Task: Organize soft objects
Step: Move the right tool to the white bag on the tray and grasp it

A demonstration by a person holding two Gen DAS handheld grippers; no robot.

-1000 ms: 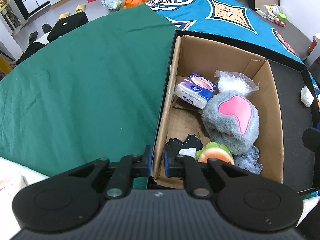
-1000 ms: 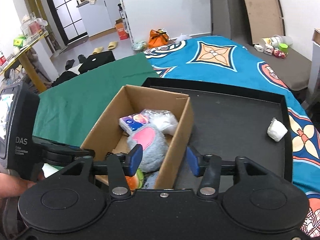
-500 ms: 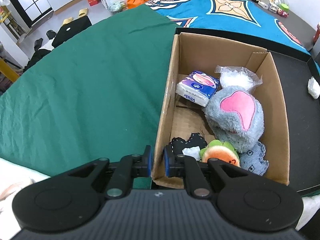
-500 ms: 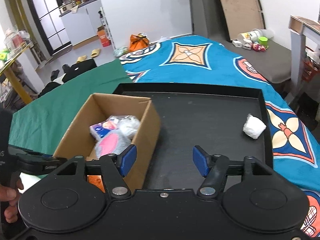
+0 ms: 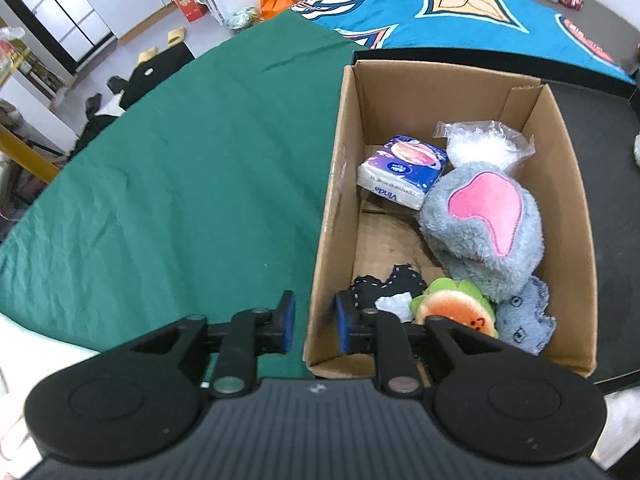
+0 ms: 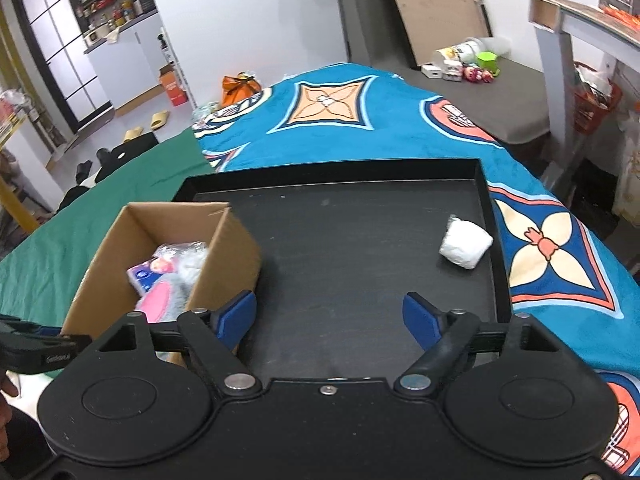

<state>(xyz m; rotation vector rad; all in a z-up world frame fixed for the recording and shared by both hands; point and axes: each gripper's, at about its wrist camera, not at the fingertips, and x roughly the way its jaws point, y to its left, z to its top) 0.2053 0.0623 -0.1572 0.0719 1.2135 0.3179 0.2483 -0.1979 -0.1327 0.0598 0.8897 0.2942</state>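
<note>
Bedroom, black tray (image 6: 486, 184) on patterned blanket | left gripper (image 5: 314, 322) jaws parted astride cardboard box (image 5: 332, 216) wall | right gripper (image 6: 330, 318) wide, empty | next: likely reach white wad (image 6: 466, 243) right of centre.

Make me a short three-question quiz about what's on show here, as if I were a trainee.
1. True or false: the white bundle lies inside the cardboard box.
2. Which gripper straddles the box's wall: A) left gripper B) right gripper?
3. Fill in: the grey plush has a ___ patch.

Key: 1 false, it lies on the black tray. 2 A, with gaps beside its fingers. 3 pink.
</note>
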